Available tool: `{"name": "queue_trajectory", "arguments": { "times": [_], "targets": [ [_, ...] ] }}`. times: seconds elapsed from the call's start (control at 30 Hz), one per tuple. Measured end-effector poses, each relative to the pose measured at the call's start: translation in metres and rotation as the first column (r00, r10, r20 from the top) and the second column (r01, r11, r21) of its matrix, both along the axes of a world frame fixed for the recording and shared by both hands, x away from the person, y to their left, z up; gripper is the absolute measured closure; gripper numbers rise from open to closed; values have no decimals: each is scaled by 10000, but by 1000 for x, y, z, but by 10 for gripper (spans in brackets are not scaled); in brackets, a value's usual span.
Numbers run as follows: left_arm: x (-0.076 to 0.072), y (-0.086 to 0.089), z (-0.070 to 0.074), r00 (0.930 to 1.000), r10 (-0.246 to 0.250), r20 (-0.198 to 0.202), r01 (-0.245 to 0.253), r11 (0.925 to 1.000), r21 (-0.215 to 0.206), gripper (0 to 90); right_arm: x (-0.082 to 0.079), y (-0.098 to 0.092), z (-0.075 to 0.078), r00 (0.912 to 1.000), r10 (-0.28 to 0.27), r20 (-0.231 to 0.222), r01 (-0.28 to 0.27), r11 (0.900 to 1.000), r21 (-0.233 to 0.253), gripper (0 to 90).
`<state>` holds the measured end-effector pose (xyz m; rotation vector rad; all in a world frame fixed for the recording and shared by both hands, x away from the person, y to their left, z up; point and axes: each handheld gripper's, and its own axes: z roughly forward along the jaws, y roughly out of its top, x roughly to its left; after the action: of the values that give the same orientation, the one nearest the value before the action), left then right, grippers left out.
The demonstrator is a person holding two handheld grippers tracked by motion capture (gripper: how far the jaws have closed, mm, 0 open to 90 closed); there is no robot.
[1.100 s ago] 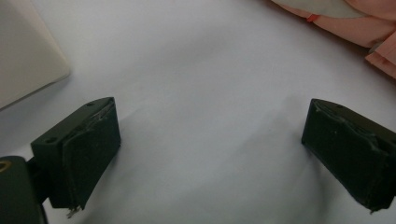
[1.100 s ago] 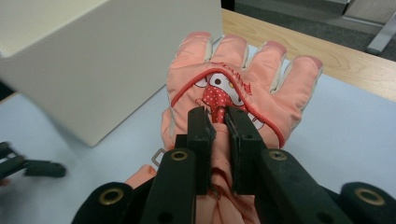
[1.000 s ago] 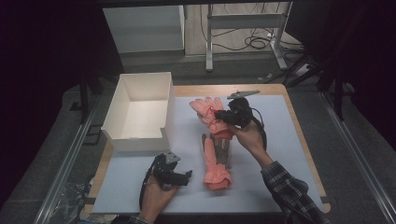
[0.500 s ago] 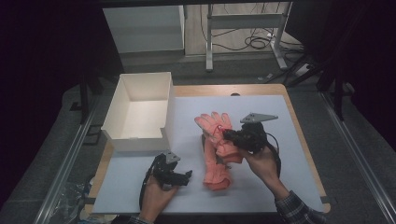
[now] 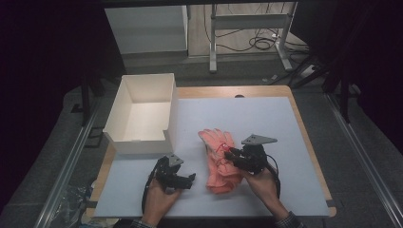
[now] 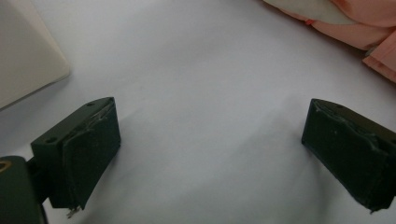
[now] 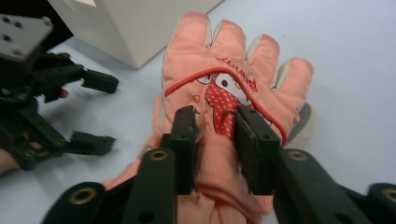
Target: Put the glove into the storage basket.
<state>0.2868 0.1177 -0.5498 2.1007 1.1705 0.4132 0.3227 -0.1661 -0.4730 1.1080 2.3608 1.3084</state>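
Note:
A salmon-pink glove [image 5: 216,142] with a cartoon print lies fingers away from me on the white mat, over more pink fabric [image 5: 222,180]. My right gripper [image 5: 229,156] is shut on the glove's palm [image 7: 233,60], with a fold of cloth pinched between the jaws [image 7: 217,119]. My left gripper [image 5: 190,179] rests open on the mat just left of the glove, nothing between its jaws [image 6: 210,140]. In the left gripper view the glove's edge [image 6: 369,28] shows at the upper right.
An open white box [image 5: 171,114] stands at the mat's left, behind the left gripper; its corner [image 6: 23,46] and wall [image 7: 135,23] show in the gripper views. The left gripper [image 7: 105,112] appears left of the glove. Bare mat [image 5: 266,118] lies beyond and right.
My right gripper has pulled the glove back toward me, from the far middle of the mat onto the pink fabric nearer me. The left gripper has stayed put.

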Motion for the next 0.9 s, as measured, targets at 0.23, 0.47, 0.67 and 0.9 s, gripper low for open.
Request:
{"name": "queue_trajectory", "arguments": {
  "times": [0.23,0.47,0.67,0.9],
  "targets": [
    [0,0,0,10000,-4,25,4,10000,24,44,3,-13,4,9998,102,161,-103,9999,23,556],
    [0,0,0,10000,-8,26,8,10000,20,44,4,-22,9,9994,309,173,-309,9995,13,532],
    [0,0,0,10000,3,2,-3,10000,-9,44,1,-34,15,9989,437,186,-439,9990,96,541],
    [0,0,0,10000,3,7,-3,10000,-6,44,0,-37,8,9882,1513,-237,-1516,9884,-99,522]
  ]
}}
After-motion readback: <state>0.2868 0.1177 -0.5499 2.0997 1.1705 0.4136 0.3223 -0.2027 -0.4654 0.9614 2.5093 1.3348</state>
